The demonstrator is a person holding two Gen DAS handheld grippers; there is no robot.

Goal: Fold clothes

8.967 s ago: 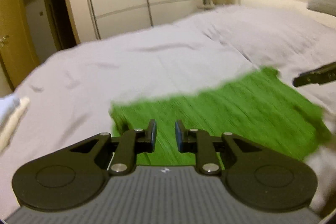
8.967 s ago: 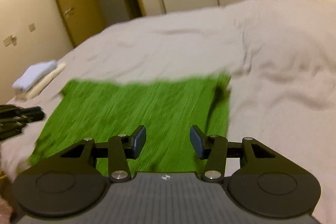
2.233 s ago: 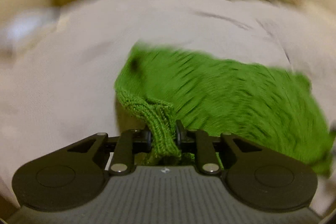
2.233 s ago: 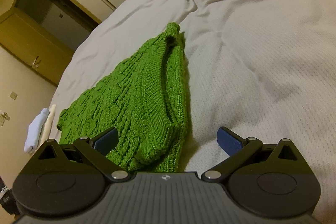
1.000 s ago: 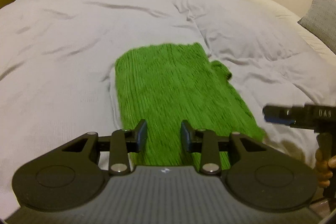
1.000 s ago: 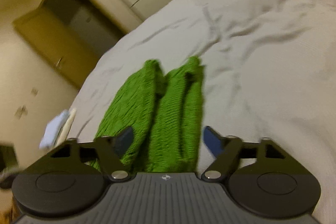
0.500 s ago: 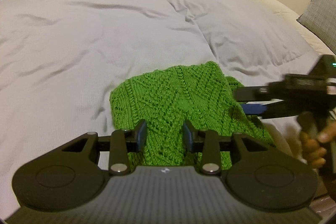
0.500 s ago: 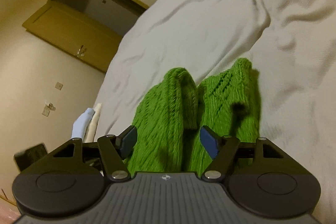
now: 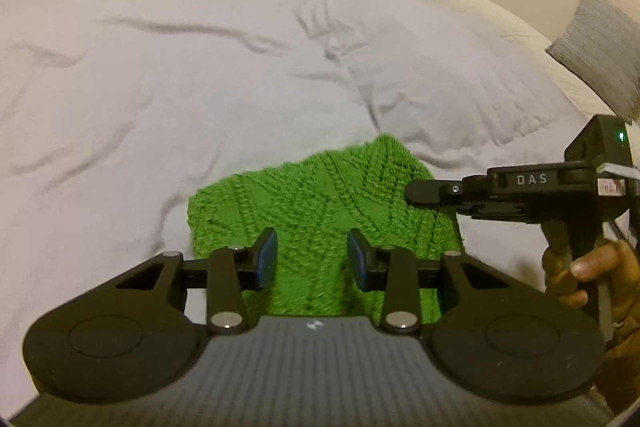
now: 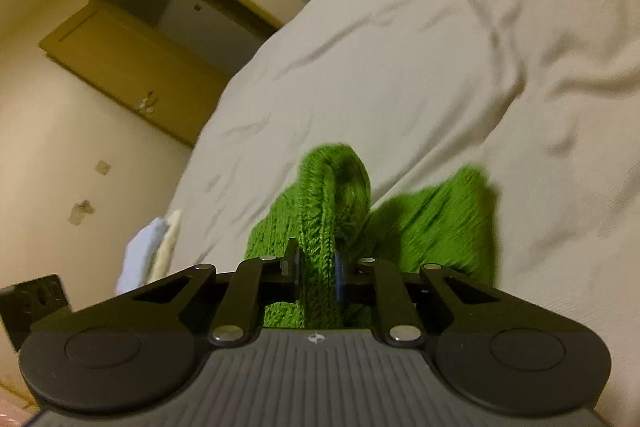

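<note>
- Step in hand, as I judge it: taking hold of the near edge of the sweater (image 9: 320, 203) for another fold. It lies partly folded on the bed (image 9: 160, 87), at the near edge.
- Next move likely calls for the left gripper (image 9: 312, 259) to close on the same near edge, then both to carry that edge away over the far part of the sweater, level and together so the knit does not skew.
- Right gripper (image 10: 316, 277): jaws have just been closing; now nearly shut, pads pinching a raised ridge of knit at the sweater's near right side. The fold stands up in a loop beyond the pads.
- Left gripper: jaws partly open, pads apart, poised at the sweater's near edge. Nothing held; whether they touch the knit, cannot tell.
- Beyond the sweater: only rumpled bed. Pillow (image 9: 600, 55) far right of it.
</note>
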